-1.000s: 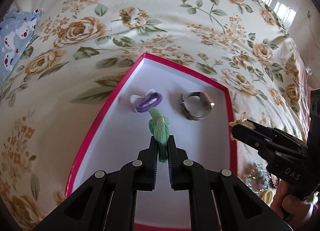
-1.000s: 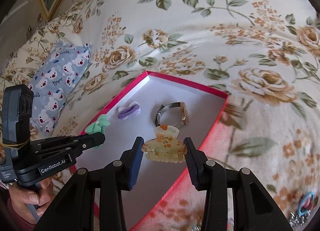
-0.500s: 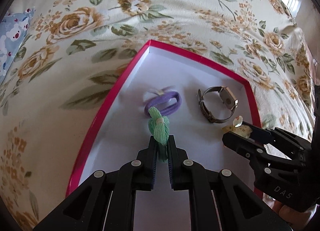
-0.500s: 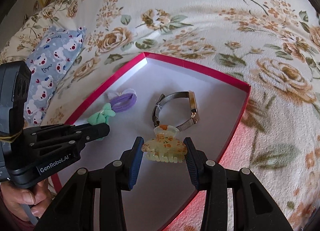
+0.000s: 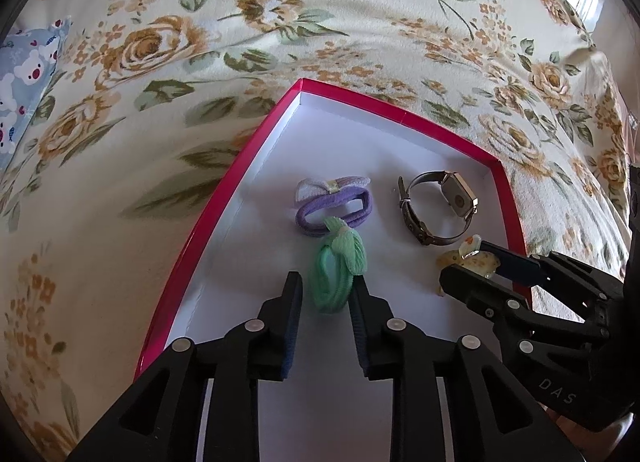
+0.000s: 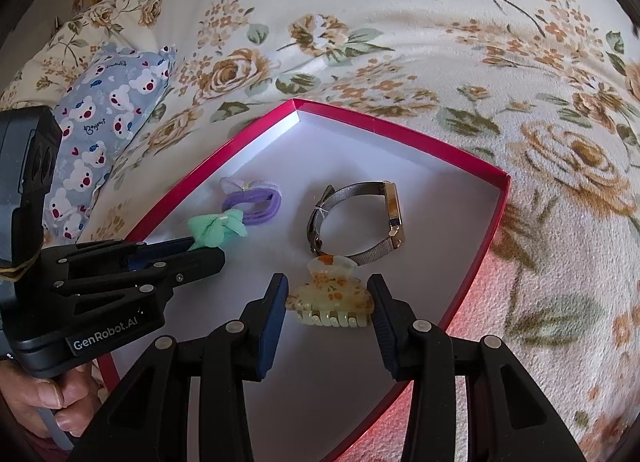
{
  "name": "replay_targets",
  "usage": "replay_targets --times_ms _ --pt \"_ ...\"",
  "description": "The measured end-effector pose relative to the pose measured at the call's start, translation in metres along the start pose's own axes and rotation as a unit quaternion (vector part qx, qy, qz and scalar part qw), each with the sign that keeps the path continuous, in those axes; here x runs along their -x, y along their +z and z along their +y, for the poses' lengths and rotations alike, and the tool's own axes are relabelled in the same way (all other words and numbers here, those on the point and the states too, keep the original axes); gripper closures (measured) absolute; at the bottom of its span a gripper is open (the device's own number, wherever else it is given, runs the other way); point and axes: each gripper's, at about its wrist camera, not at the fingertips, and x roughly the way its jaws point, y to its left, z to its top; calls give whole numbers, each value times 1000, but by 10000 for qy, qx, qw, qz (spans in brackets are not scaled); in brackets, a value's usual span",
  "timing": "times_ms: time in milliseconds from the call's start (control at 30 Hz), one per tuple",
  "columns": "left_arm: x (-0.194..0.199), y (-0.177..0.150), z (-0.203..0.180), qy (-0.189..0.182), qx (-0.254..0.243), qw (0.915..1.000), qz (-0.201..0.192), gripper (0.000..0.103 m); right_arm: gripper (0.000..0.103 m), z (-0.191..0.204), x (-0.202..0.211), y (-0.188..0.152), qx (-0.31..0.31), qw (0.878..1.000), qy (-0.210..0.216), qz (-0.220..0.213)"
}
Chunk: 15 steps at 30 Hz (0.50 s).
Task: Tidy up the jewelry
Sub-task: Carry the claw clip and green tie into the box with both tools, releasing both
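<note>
A red-rimmed box (image 5: 224,198) with a white floor lies on the floral bedspread. In it are a purple hair tie (image 5: 332,206) with a bow and a wristwatch (image 5: 440,206). My left gripper (image 5: 326,290) is open around a green hair tie (image 5: 340,270) that rests on the box floor. My right gripper (image 6: 328,302) has its jaws against a yellow floral claw clip (image 6: 330,298) low over the box floor, just in front of the watch (image 6: 360,222). The right gripper also shows in the left wrist view (image 5: 472,266).
The box (image 6: 480,238) sits on a cream floral bedspread (image 6: 400,42). A blue bear-print pillow (image 6: 100,110) lies at the far left. The box floor behind the watch and hair ties is bare.
Both grippers have moved down and forward into the box. My left gripper has opened, and the green hair tie now lies on the box floor by the purple one.
</note>
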Motion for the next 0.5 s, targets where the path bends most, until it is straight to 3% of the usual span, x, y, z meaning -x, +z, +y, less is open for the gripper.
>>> replay_targets --times_ms 167,333,500 --pt "10 -3 1 38 42 10000 -60 58 54 -3 9 0 -96 9999 76 -67" --pt "31 -11 9 39 359 9992 -168 22 49 -7 35 -1 -241 9988 156 -386" --pt "58 -27 10 -177 604 9976 -278 19 37 -15 70 -8 -418 9964 181 -721"
